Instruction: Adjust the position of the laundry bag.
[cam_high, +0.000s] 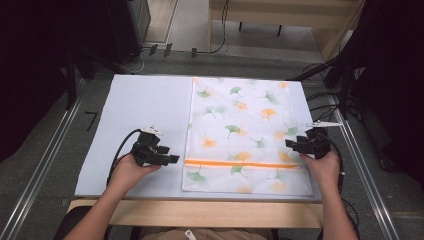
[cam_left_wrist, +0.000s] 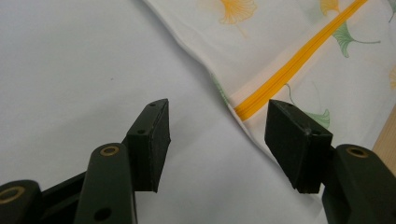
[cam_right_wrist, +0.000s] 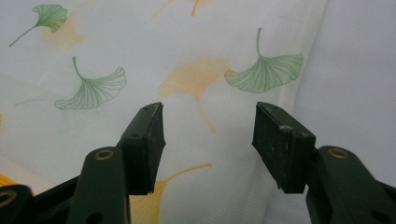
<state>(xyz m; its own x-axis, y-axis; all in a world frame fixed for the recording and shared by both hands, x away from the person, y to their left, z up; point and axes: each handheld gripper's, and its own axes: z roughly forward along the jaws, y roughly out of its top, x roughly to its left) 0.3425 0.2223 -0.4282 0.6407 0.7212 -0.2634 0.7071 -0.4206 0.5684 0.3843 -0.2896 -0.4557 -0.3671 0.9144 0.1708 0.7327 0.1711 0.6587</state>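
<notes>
A person is bringing the left gripper (cam_high: 170, 159) and the right gripper (cam_high: 291, 143) to opposite edges of a leaf-printed cloth bag (cam_high: 240, 135) lying flat on the table (cam_high: 140, 100) (orange zipper (cam_left_wrist: 299, 63) just ahead of the left fingers), both sets of jaws standing apart and empty; the next move likely calls for pinching each edge.

high view: even, diffuse overhead light; the pale tabletop (cam_high: 140, 105) is bright while the surroundings beyond it fall into deep shadow, the picture slightly soft. gripper views: soft light with faint shadows beneath the edge of the patterned cloth (cam_left_wrist: 289, 42); the fabric near each claw is sharp, blurring slightly farther off; no glare.
</notes>
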